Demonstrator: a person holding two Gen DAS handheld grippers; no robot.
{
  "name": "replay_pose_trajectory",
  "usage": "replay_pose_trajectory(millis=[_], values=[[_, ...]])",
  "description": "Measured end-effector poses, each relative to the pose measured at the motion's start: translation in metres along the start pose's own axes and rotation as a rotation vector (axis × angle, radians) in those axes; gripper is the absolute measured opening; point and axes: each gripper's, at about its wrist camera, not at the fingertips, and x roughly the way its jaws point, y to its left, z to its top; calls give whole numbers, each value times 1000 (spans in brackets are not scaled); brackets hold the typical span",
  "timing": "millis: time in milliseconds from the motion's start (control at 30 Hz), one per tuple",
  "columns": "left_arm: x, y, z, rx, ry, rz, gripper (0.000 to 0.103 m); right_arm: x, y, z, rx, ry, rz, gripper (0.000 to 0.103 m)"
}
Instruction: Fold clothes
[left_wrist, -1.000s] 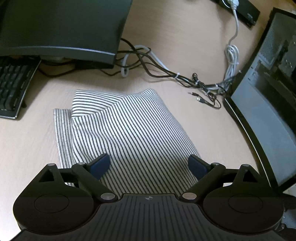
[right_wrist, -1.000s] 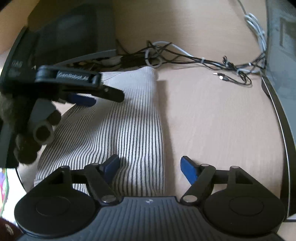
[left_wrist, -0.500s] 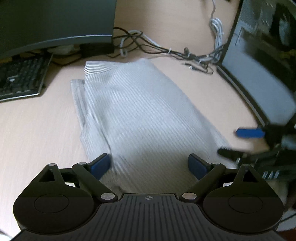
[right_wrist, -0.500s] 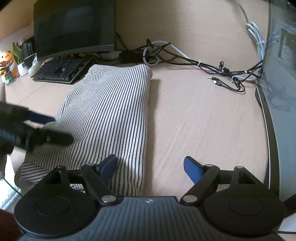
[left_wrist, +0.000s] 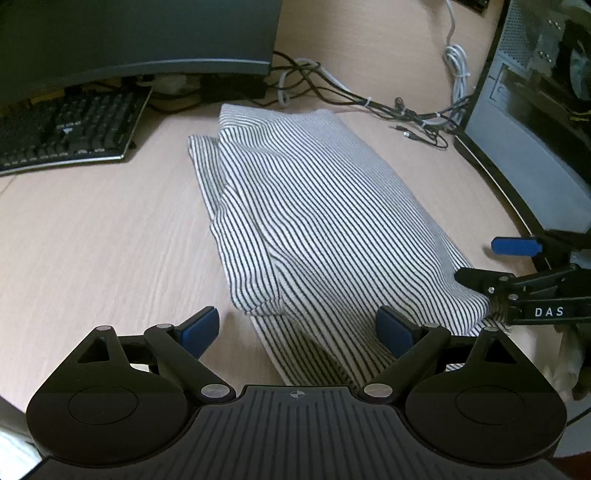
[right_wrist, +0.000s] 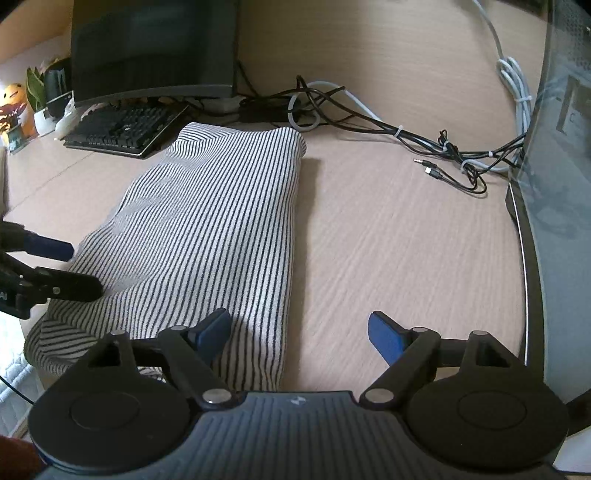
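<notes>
We see a striped shirt lying folded into a long bundle on a pale wooden desk, running from about 12 o'clock down toward 5 o'clock in the left wrist view, with a thinner layer of the same cloth showing along its left edge and under its near end. Our left gripper is released, its blue pads wide apart and holding nothing; the left pad sits over bare desk and the right pad over the shirt's near end. In the right wrist view our right gripper is likewise spread and empty, its left pad above the shirt's near right corner and its right pad above bare wood. From the left camera the right gripper comes in at 3 o'clock, one dark finger lying at the shirt's near corner, though we cannot tell whether it touches the cloth. From the right camera the left gripper shows at 9 o'clock, its fingers over the shirt's left edge. At 11 o'clock beyond the shirt stand a dark monitor and a black keyboard. A tangle of cables lies at 1 o'clock, just past the shirt's far end, and a computer case fills the side at 2 o'clock, well apart from the cloth. In the right view a small plant and an orange figure sit at 10 o'clock.
</notes>
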Motion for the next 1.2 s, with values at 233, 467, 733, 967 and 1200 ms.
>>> replay_pose_trajectory(millis=[233, 467, 733, 967, 1200], values=[[-5, 0, -1, -9, -1, 19, 96, 1, 0, 0, -18, -4, -9, 86], [-10, -1, -2, -19, -1, 38, 98, -27, 19, 3, -215, -95, 79, 87], [-14, 1, -2, -30, 0, 53, 99, -31, 66, -23, -548, -60, 282, 87], [-14, 11, -3, -66, 6, 58, 99, -16, 80, -27, -641, -55, 270, 89], [-39, 32, -6, -18, -26, 32, 100, 0, 64, -8, -448, 8, 321, 86]])
